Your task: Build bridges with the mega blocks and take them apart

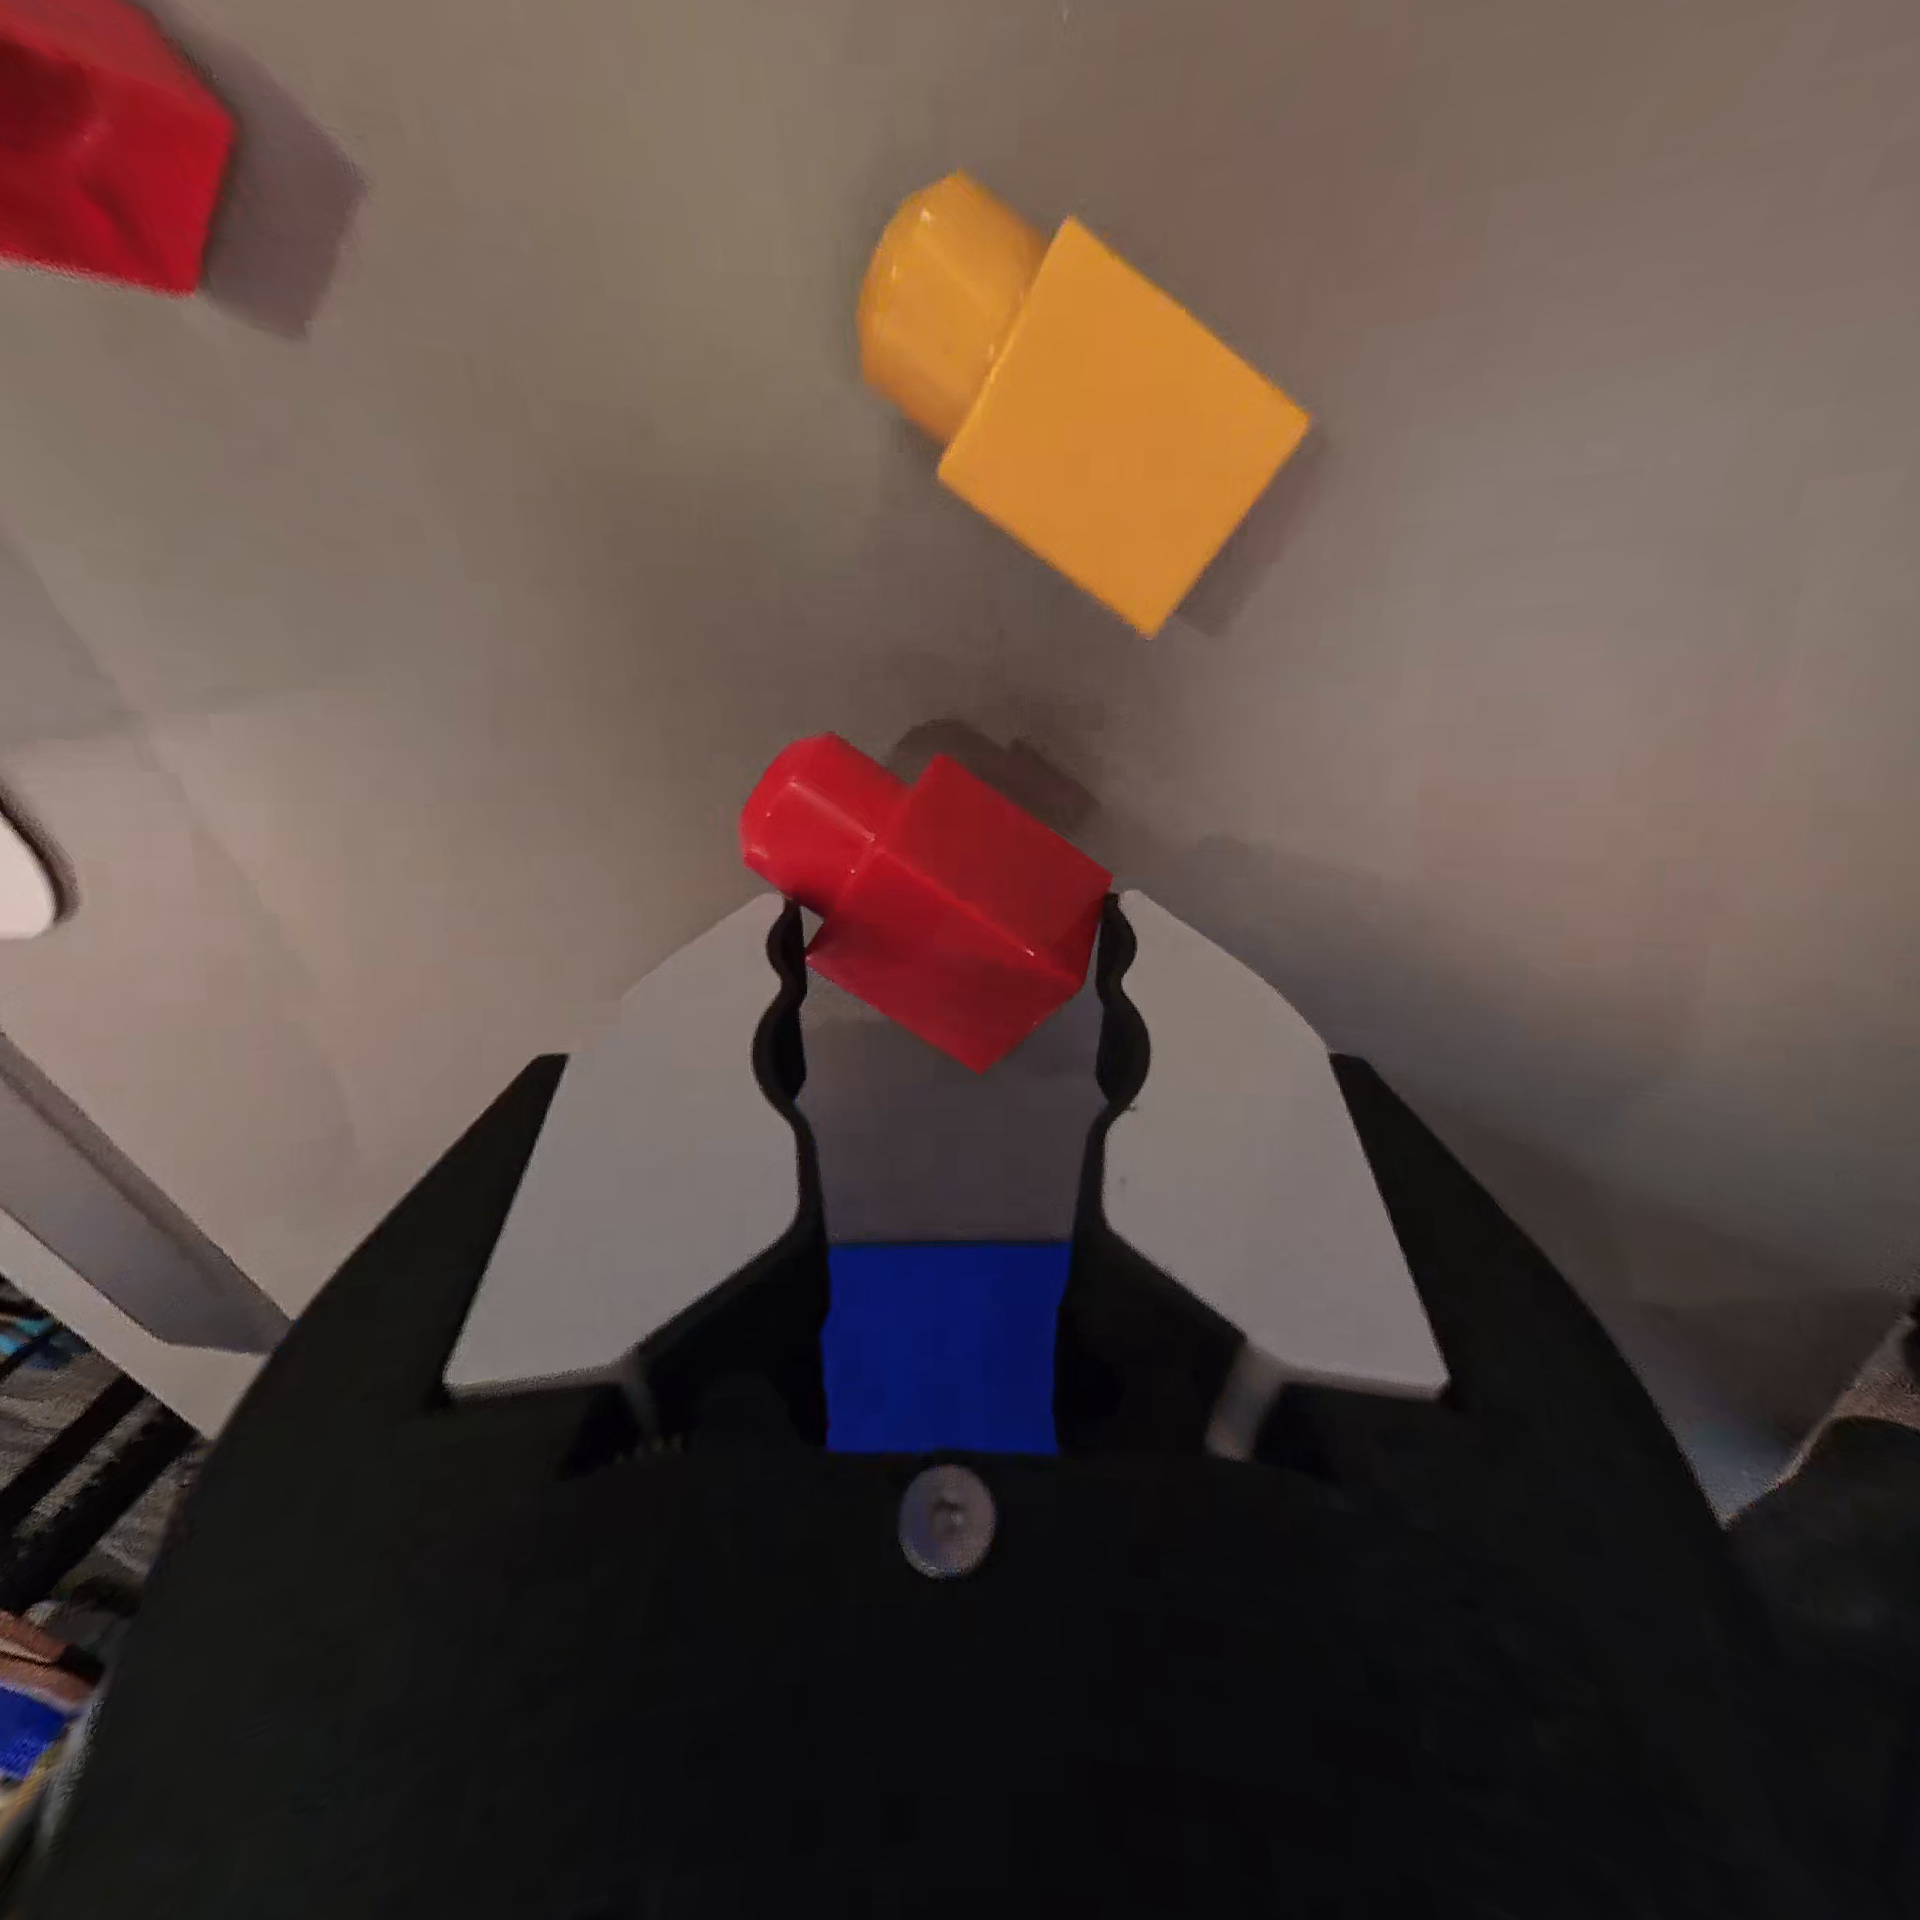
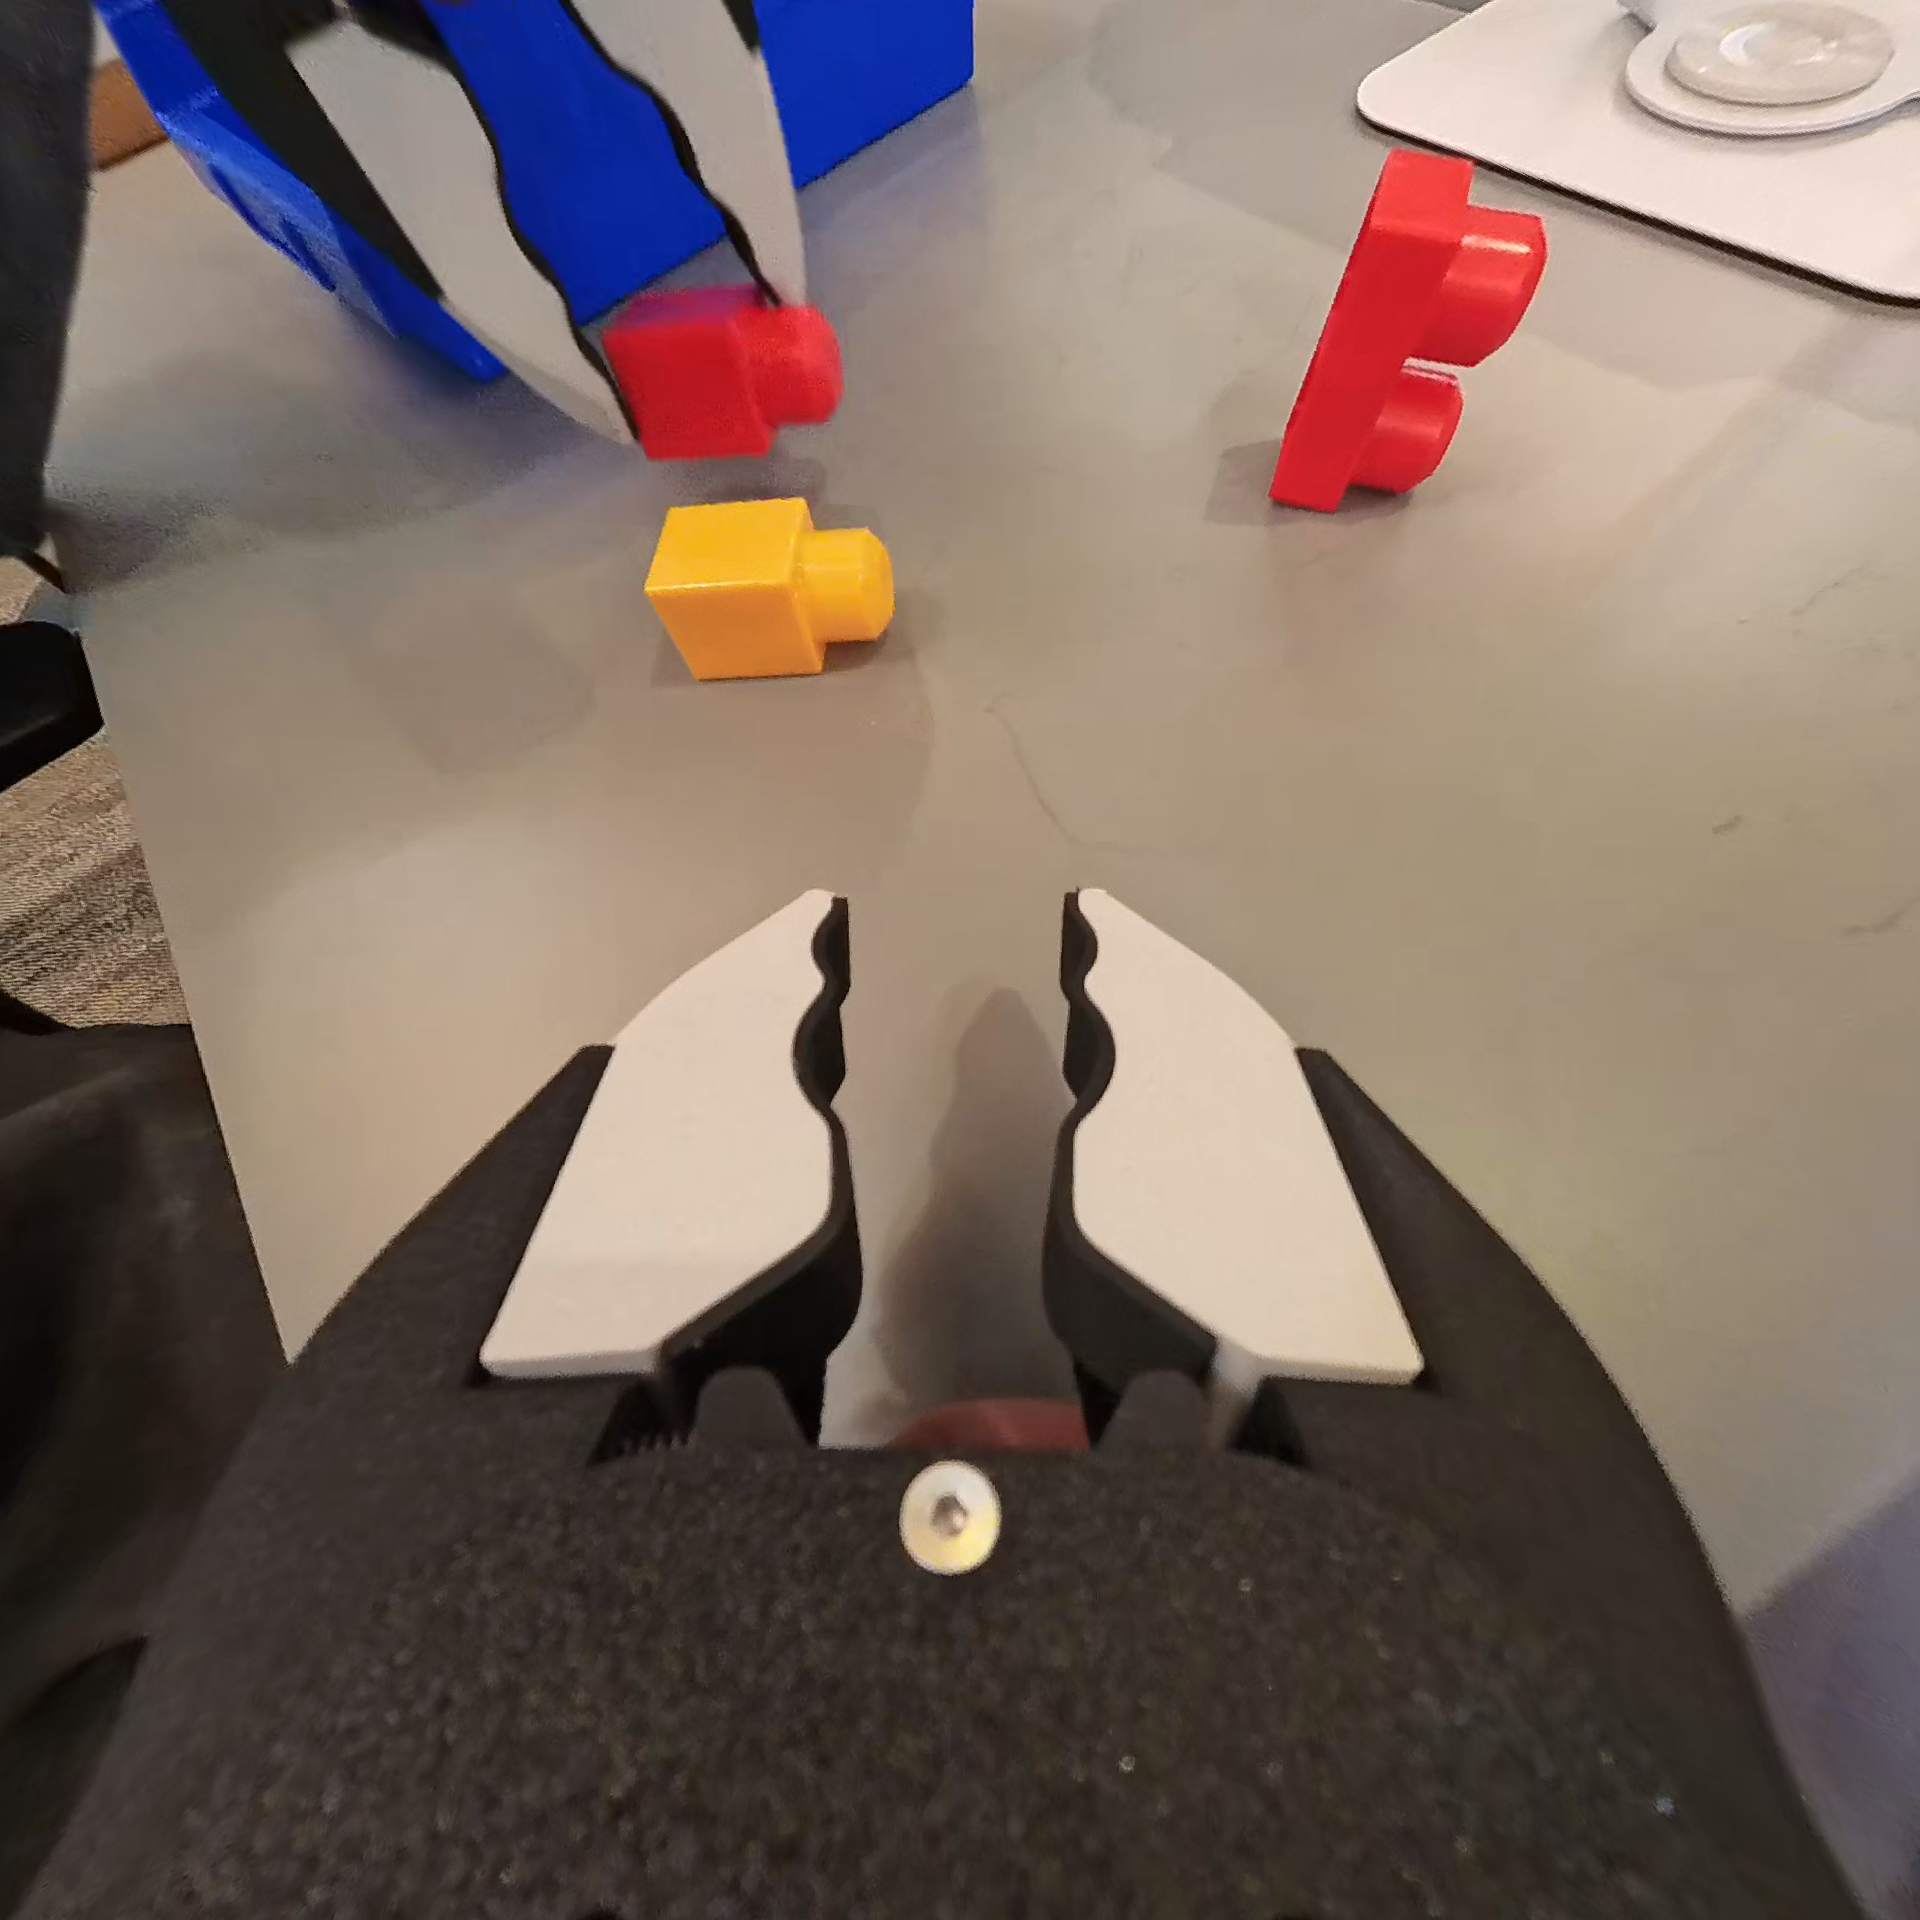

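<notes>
Now, on the far left, my left gripper [image 2: 691, 358] tilts steeply down toward the grey table [image 2: 1351, 831], its jaws clamped on a small red block [image 1: 925, 904] lifted just clear of the surface, stud pointing sideways. Just near of it a yellow block [image 2: 769, 587] lies on its side on the table, untouched. In the middle, nearest me, my right gripper [image 2: 956, 935] is held low and level, jaws apart around bare table. On the far right a red two-stud block [image 2: 1392, 343] stands on its edge, studs sideways, beside a white mat [image 2: 1538, 125].
</notes>
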### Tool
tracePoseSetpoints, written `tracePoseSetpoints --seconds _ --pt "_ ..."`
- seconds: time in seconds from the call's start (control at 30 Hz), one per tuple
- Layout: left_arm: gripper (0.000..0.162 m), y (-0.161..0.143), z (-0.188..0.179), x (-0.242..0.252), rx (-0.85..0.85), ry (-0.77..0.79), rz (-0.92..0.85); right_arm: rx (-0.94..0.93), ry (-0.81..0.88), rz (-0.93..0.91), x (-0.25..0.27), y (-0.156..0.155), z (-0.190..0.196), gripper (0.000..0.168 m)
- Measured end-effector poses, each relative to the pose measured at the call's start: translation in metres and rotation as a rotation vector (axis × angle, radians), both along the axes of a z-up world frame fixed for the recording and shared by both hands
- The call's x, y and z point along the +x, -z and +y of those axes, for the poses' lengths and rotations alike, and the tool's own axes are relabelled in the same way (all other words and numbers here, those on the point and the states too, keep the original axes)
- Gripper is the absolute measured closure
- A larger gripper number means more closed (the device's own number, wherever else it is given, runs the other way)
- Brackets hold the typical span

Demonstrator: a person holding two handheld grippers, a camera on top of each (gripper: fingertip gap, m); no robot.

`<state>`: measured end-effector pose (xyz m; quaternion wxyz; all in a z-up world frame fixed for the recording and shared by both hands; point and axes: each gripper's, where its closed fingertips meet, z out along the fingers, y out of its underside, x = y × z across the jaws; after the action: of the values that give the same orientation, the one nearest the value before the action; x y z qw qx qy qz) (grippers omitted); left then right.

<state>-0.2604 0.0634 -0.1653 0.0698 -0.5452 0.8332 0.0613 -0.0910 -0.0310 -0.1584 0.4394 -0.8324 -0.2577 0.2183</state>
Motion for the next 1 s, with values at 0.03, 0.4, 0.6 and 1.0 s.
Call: tracePoseSetpoints --seconds 0.03,0.4,0.6,1.0 --pt "0.108 0.006 0.000 0.004 0.001 0.013 0.012 -0.001 0.001 0.000 0.001 0.000 0.000 0.129" --pt "0.108 0.017 -0.013 0.035 -0.049 0.091 -0.049 -0.014 -0.008 -0.003 0.000 0.002 -0.001 0.129" --pt "0.093 0.011 -0.029 0.032 -0.121 0.056 -0.083 -0.023 -0.012 0.004 0.000 0.003 -0.002 0.129" --pt "0.072 -0.019 -0.046 0.042 -0.071 -0.769 -0.657 -0.048 0.015 -0.003 0.003 0.007 0.000 0.129"
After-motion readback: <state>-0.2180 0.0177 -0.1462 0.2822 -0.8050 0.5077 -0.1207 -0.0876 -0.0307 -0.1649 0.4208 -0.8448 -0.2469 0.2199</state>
